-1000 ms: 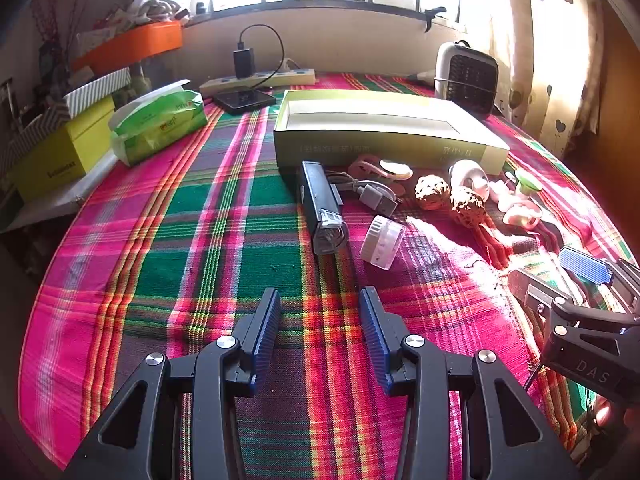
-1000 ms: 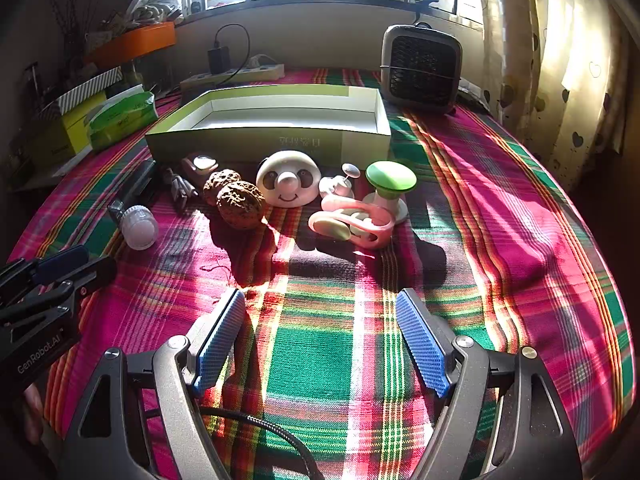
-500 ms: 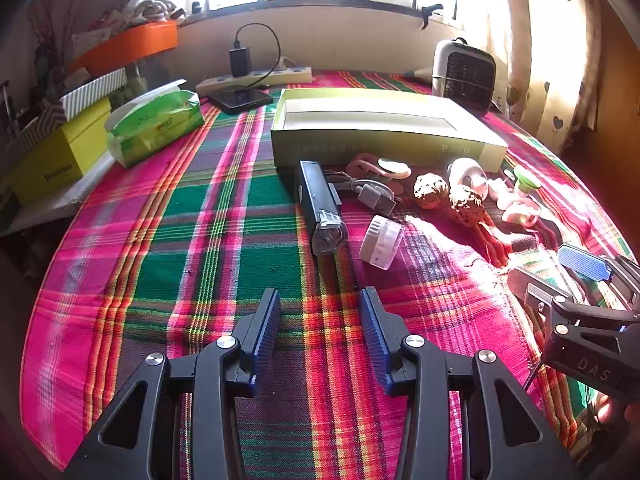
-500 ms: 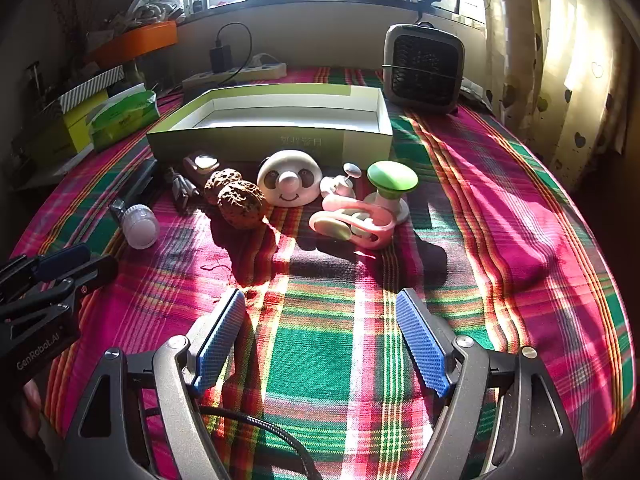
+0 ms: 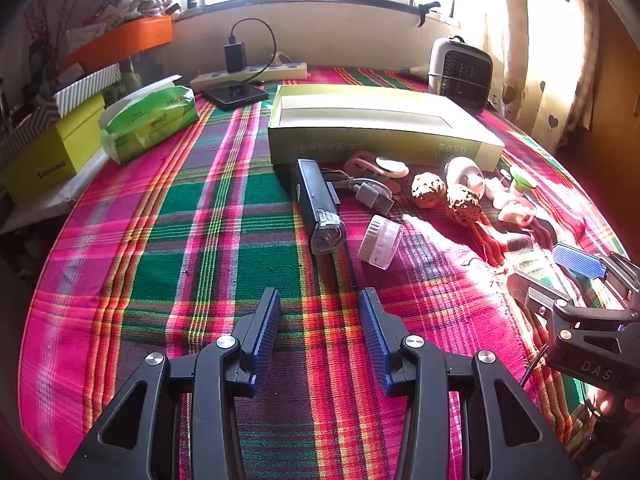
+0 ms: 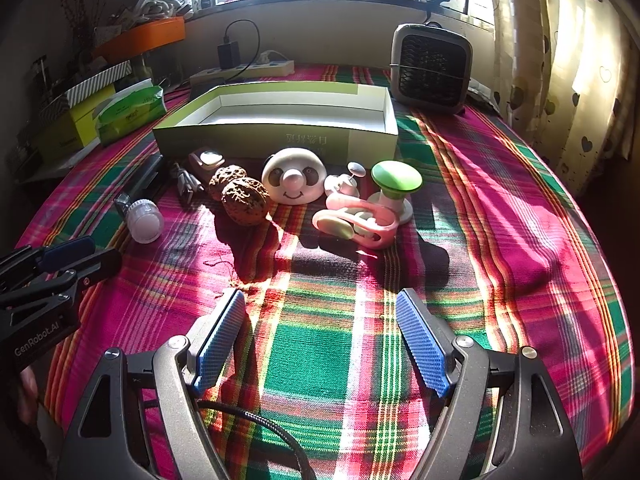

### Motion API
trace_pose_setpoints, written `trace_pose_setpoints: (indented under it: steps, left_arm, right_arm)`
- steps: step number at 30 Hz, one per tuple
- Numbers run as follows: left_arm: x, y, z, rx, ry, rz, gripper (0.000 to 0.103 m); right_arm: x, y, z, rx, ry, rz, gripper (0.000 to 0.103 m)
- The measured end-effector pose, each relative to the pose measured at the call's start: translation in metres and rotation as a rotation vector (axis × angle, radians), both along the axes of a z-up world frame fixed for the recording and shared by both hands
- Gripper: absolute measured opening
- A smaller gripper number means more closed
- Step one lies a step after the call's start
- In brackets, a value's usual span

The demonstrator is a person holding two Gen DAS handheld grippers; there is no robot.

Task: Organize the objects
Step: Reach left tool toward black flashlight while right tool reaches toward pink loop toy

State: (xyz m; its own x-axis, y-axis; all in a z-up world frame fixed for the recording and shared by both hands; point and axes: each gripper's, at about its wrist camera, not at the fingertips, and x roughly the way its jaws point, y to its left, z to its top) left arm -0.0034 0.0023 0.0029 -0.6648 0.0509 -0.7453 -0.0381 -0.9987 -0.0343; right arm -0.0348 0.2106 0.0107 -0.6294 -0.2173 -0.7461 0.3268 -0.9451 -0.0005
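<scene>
Two grippers hang low over the plaid tablecloth (image 6: 500, 208) with nothing in them: the left gripper (image 5: 320, 312) has its blue pads a moderate gap apart, the right gripper (image 6: 320, 316) is spread noticeably wider. All the clutter sits ahead of the fingertips, well apart from them, lined up along the near wall of the open green box (image 6: 276, 136). Closest to the left gripper are the black flashlight (image 5: 320, 208) and the small white jar (image 5: 380, 242) on its side just right of it; the flashlight's long axis runs from the box toward the camera, lens end nearest the gripper. Ahead of the right gripper are two walnuts (image 6: 240, 196) touching each other, a panda face toy (image 6: 294, 180), a pink clip thing (image 6: 356, 222) and a green-topped knob (image 6: 396, 180), plus a grey cable (image 5: 368, 192). Bare cloth between the fingers and the row, and lots of open table to the right, up to the heater (image 6: 430, 68). Tissue pack (image 5: 150, 122) and yellow box (image 5: 52, 156) crowd the left edge.
</scene>
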Motion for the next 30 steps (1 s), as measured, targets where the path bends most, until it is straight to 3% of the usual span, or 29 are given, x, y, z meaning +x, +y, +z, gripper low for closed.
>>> trace_pose_setpoints:
  steps: [12,27,30]
  left_arm:
    - [-0.010,-0.017,0.005,0.113,-0.036,-0.005,0.039]
    - [-0.031,-0.019,0.027,0.152,-0.017,-0.033,0.039]
    - [-0.037,-0.019,0.027,0.157,-0.027,-0.030,0.039]
  right_arm:
    - [-0.019,0.018,0.016,0.046,0.053,0.053,0.077]
    - [-0.057,0.021,0.010,0.006,-0.019,0.123,0.050]
    - [-0.058,0.020,0.010,-0.014,-0.035,0.141,0.041]
